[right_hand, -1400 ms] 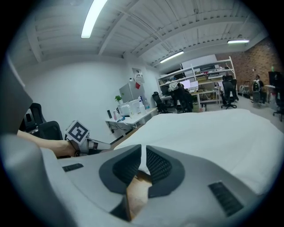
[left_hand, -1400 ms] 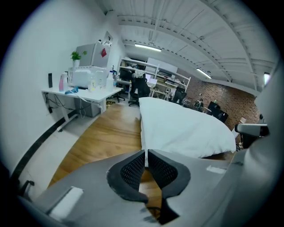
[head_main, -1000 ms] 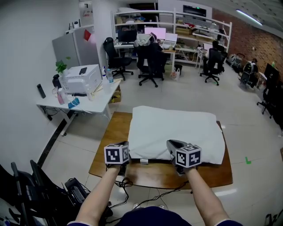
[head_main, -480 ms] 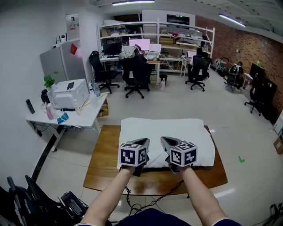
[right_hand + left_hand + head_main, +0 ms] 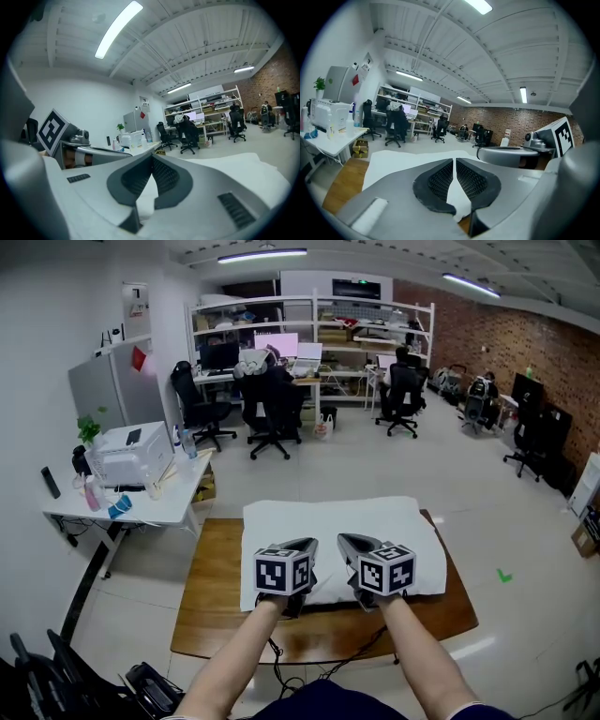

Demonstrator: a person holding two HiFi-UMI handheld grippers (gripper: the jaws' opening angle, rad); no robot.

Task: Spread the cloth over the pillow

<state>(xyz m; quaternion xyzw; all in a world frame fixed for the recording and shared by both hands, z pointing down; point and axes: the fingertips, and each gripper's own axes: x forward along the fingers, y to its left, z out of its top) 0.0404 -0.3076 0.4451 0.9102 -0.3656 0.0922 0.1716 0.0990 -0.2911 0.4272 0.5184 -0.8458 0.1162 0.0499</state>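
Observation:
A white cloth (image 5: pixel 337 521) covers a pillow on the wooden table (image 5: pixel 211 615); I cannot tell cloth from pillow underneath. Both grippers hover side by side over its near edge. The left gripper (image 5: pixel 302 546) points away from me, and in the left gripper view its jaws (image 5: pixel 454 161) stand almost closed with a strip of white cloth (image 5: pixel 452 197) pinched between the pads. My right gripper (image 5: pixel 349 542) is just to its right. In the right gripper view its tips (image 5: pixel 151 159) meet, with white cloth (image 5: pixel 146 197) between the pads.
A white desk (image 5: pixel 122 507) with a printer (image 5: pixel 127 451) stands left of the table. Office chairs (image 5: pixel 272 413) and shelving fill the back of the room. Cables (image 5: pixel 319 667) hang off the table's near edge, and dark equipment (image 5: pixel 56 676) sits on the floor at lower left.
The left gripper has come in from the table's left side, rightward and upward, and now sits close beside the right one. The right gripper has risen a little.

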